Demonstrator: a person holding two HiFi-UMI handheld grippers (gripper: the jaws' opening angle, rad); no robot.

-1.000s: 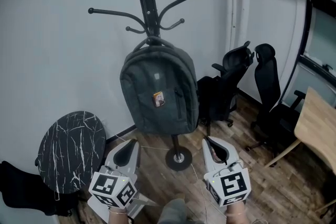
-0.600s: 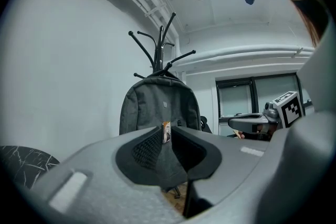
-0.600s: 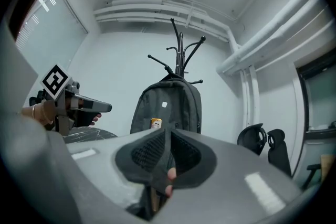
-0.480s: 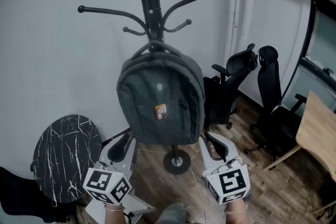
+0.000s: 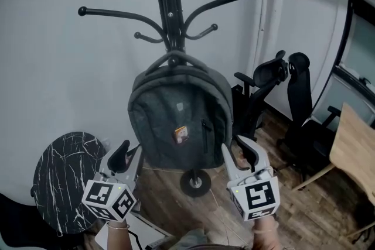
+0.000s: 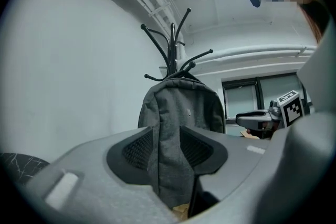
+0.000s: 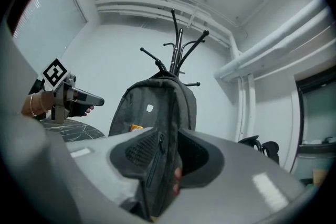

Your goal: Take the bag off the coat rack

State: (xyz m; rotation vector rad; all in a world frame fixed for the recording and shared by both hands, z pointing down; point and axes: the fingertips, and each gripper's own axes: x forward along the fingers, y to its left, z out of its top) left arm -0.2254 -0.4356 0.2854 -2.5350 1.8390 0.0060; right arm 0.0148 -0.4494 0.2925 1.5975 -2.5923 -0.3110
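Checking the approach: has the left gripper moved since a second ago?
Yes. The left gripper has advanced: its tips, earlier below the backpack's bottom edge, now sit beside its lower left corner. Its jaws have just been opening, nothing gripped.

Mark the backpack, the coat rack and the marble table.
backpack (image 5: 176, 108): head view, middle of its front panel.
coat rack (image 5: 169, 3): head view, upright pole above the backpack.
marble table (image 5: 58, 178): head view, its round top.
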